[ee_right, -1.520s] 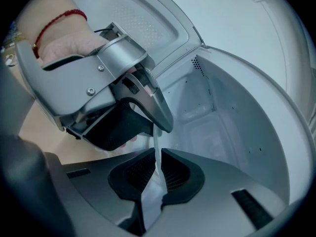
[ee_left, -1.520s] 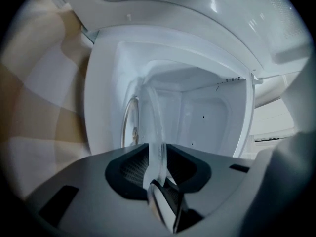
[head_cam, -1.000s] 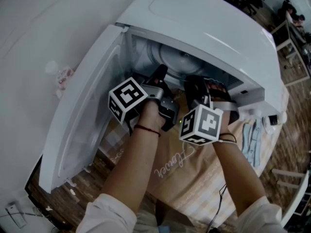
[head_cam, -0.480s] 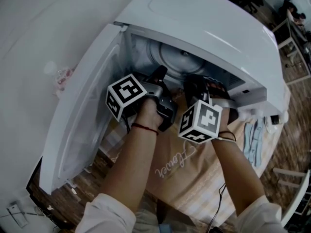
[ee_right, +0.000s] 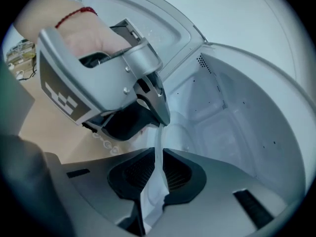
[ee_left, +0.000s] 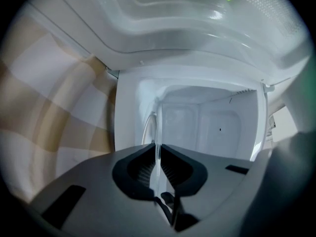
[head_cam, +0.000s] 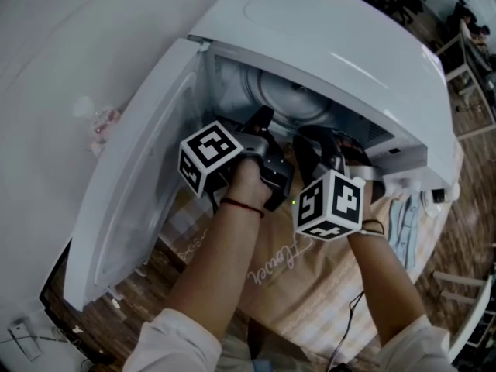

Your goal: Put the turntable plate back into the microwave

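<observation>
Left gripper view: ribbed jaws closing on thin clear plate (ee_left: 157, 149)

Seen from your head, the microwave (head_cam: 333, 45) is swallowing both sets of jaws, with your hands and the marker cubes covering them. The turntable plate (ee_right: 154, 196) is showing only as a thin, blurred glass edge between the pads of your right gripper (ee_right: 159, 174) and your left gripper (ee_left: 158, 169), whose jaws have just been closing on it. Your arms are covering part of the script on the cloth (head_cam: 302, 289); the pinkish thing (head_cam: 103, 122) beside the door (head_cam: 132, 208) is reading too blurred to name.
</observation>
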### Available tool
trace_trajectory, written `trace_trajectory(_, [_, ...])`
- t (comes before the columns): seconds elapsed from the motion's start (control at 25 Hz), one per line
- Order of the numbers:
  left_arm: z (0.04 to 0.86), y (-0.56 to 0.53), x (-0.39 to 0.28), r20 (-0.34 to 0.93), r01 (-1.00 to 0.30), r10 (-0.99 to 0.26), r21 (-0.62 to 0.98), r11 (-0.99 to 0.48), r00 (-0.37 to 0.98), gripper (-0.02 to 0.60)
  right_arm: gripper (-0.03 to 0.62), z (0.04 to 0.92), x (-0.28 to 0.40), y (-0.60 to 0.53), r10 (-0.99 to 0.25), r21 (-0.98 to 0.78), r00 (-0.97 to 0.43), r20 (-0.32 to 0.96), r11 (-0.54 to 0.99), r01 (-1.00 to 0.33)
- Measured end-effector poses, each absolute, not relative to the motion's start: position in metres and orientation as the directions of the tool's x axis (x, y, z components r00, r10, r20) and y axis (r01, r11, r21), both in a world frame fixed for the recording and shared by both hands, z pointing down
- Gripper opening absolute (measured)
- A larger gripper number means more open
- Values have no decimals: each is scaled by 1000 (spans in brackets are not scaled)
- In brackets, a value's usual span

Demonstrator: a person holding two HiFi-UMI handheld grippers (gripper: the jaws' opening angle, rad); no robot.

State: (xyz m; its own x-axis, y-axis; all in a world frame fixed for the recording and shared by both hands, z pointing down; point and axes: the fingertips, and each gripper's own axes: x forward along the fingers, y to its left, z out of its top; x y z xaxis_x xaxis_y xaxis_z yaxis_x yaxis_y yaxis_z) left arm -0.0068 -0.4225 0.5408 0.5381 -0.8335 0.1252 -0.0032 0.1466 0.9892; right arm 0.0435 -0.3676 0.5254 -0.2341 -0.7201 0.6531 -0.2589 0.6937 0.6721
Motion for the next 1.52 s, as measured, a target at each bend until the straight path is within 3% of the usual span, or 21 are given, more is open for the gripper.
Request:
trace_trajectory(0.36, [542, -422, -7, 121, 13, -831, 988, 152, 543, 29, 58, 533, 41, -375, -735, 703, -195, 650, 679, -213])
trace_trajectory(0.64, [539, -420, -6, 120, -39, -802, 992, 120, 586, 33, 52, 533, 42, -376, -715, 672, -180, 676, 698, -249])
trace_trajectory(0.8, [536, -412, -3, 122, -97, -767, 992, 77, 630, 102, 52, 537, 43, -376, -709, 666, -174, 683, 703, -250])
trace_trajectory(0.96, [537, -392, 0, 136, -158, -720, 987, 36, 681, 114, 52, 538, 40, -376, -712, 670, -180, 679, 701, -245])
trace_trajectory(1.52, [530, -331, -14, 65, -86, -705, 996, 5, 706, 114, 54, 551, 40, -377, -690, 645, -192, 698, 722, -249])
